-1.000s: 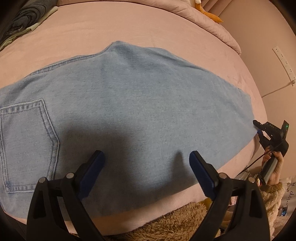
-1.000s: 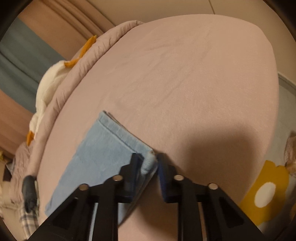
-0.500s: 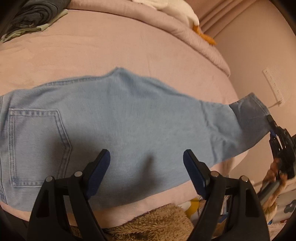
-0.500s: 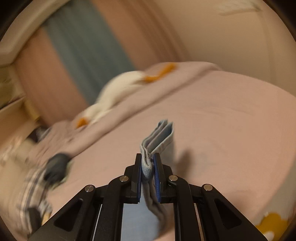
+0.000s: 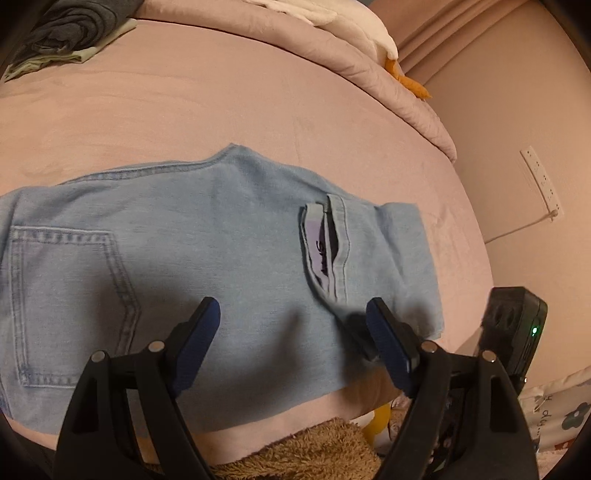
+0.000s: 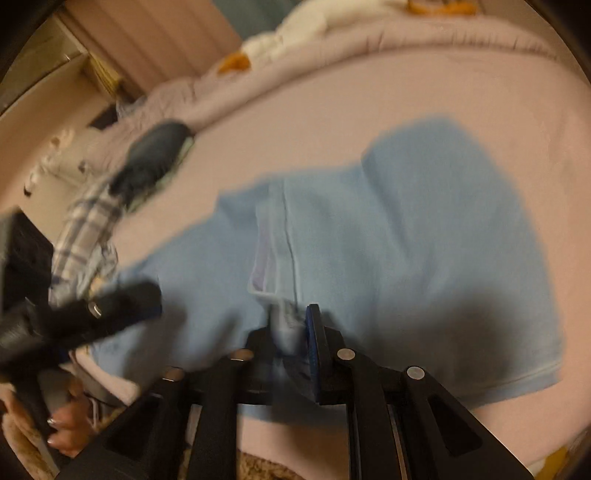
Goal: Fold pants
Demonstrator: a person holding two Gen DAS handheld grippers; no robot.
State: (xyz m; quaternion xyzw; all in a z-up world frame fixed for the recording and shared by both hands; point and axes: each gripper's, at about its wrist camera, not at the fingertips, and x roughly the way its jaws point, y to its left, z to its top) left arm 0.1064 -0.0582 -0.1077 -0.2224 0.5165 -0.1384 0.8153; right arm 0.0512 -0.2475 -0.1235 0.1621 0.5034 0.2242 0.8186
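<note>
Left gripper (image 5: 291,332): jaws spread wide and holding nothing, poised over the near long edge of the pants (image 5: 192,236). Nothing lies between the pads; whether they touch the denim cannot be told. The back pocket (image 5: 66,306) sits to the left of the left jaw, at the waist end.

The pants lie flat on the pink bed (image 5: 221,99), long axis running crosswise to both sets of jaws, waist left, folded leg portion right. The leg hems (image 5: 325,243) have been laid back over the body of the garment and rest ahead of, and just inside, the left gripper's right jaw.

Right gripper (image 6: 295,326): jaws pressed nearly together, pinching the near corner of the hems. This view is blurred, so depth of grip cannot be confirmed.

Judgement: the first lengthwise fold is laid but not released. The right gripper is nearer the hem and must let go there; the left gripper is nearer the waist end.

Dark folded clothes (image 5: 70,29) lie far beyond the left jaw.
</note>
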